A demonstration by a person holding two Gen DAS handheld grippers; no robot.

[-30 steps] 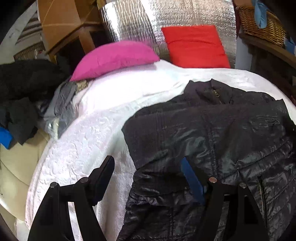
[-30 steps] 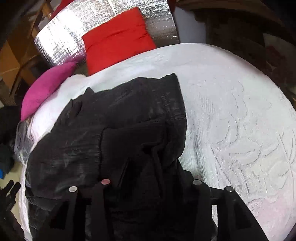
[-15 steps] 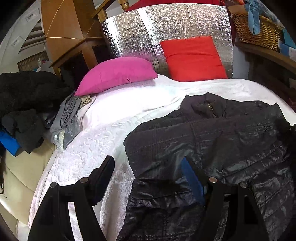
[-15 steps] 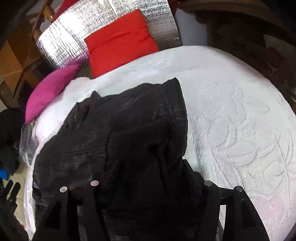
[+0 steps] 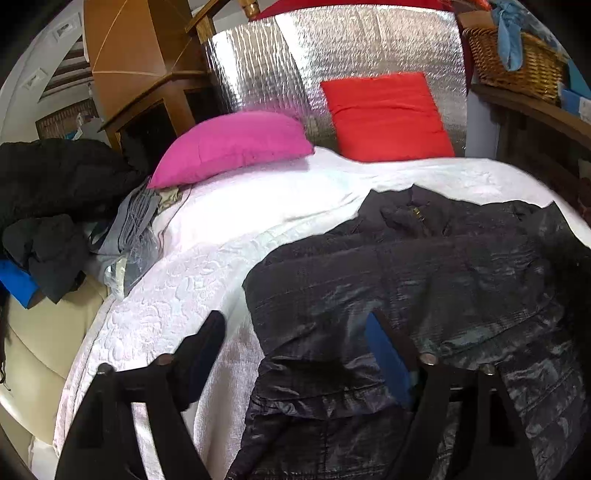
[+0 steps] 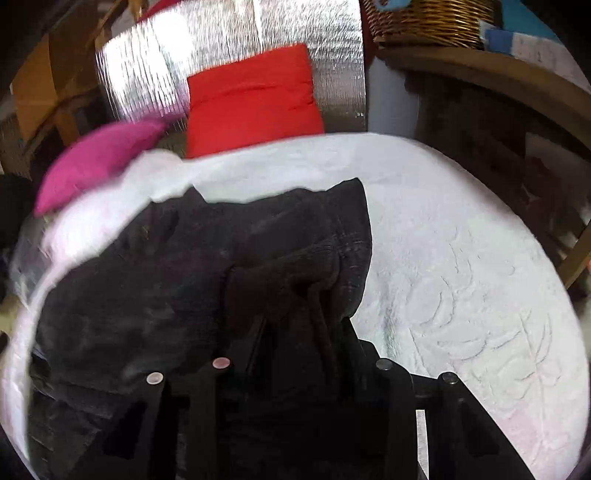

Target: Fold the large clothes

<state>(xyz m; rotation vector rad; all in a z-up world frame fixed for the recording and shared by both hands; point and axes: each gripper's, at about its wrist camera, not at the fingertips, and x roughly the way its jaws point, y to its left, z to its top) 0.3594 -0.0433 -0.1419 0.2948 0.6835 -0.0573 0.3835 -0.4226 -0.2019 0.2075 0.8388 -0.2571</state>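
Wicker basket [image 5: 517,66] is seen holding blue cloth [image 5: 508,40]; left gripper [image 5: 299,343] opening (nothing clamped), right gripper [image 6: 303,332] closing on jacket [image 6: 184,295].

Left gripper [image 5: 295,339] angles downward, jaws opening wide, nothing pinched between them; right gripper [image 6: 306,332] tilts down too, jaws closing on bunched dark fabric

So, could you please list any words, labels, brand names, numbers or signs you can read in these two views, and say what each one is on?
None: no text can be read in either view.
The black jacket shows only a small brass zip pull at the collar, no label.
The white bedspread has an embossed pattern, not lettering.
The boxes beside the wicker basket are too blurred to show any print.
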